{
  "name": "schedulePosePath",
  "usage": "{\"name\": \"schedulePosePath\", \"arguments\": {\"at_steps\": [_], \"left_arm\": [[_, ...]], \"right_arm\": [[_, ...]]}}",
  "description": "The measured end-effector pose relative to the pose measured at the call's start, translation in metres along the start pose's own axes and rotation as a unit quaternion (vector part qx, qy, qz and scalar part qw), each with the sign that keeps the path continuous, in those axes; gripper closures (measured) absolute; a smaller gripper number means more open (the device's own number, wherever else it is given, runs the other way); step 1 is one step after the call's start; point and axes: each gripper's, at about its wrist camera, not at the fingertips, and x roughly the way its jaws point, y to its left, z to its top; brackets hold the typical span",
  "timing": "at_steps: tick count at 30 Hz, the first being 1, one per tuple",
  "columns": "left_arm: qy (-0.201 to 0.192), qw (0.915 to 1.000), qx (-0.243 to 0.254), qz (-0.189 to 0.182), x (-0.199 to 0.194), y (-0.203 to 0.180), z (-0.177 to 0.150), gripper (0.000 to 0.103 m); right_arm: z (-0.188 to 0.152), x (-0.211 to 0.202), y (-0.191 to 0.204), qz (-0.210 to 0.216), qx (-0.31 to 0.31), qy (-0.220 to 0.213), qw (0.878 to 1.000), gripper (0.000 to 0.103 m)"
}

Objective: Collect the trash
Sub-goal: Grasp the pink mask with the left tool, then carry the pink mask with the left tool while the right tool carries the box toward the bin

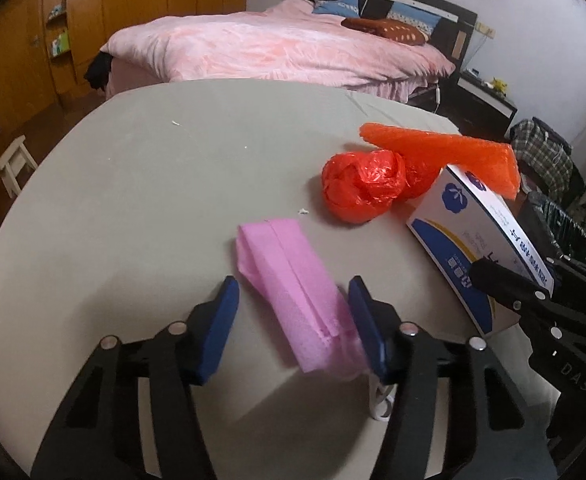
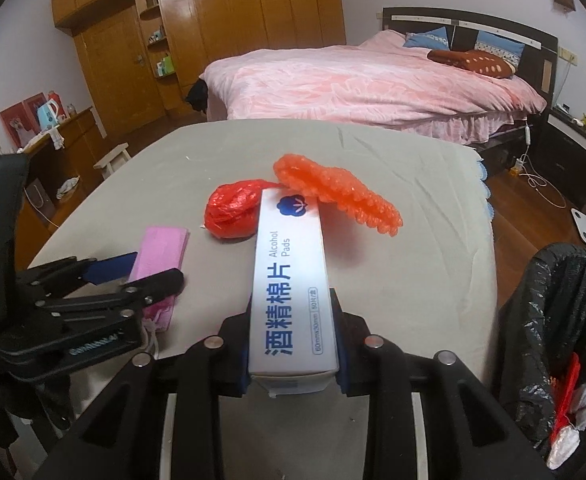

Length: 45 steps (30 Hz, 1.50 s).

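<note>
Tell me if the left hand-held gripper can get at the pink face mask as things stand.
Probably yes. The left hand-held gripper already straddles the pink face mask on the grey table, one pad on each side, nothing between them. The alcohol pads box, held by the right hand-held gripper, sits off to the side.
</note>
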Motion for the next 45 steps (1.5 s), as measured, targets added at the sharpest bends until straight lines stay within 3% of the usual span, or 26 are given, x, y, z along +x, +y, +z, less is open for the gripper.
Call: {"name": "schedulePosePath", "arguments": {"at_steps": [4,10,26,34,45], "left_arm": [[-0.002,1.0,-0.001,-0.003,-0.001,0.0,0.0,0.088],[-0.03,0.9995,-0.004,0.008,-0.018,0.0,0.001,0.089],[-0.084,0.9956,-0.012,0.039,-0.11,0.009,-0.004,0.089],[-0.107,0.9937,-0.007,0.034,-0.147,0.001,-0.007,0.089],[-0.136,0.9905,0.005,0.017,-0.181,-0.025,-0.012,0.089]], "right_arm": [[0.0,-0.001,0.001,0.005,0.001,0.001,1.0,0.072],[0.005,-0.012,0.01,0.014,-0.006,-0.006,1.0,0.072],[0.017,-0.063,0.047,0.044,-0.029,-0.041,0.998,0.072],[0.018,-0.101,0.056,0.048,-0.035,-0.062,0.996,0.072],[0.017,-0.147,0.037,0.034,-0.024,-0.089,0.995,0.072]]}}
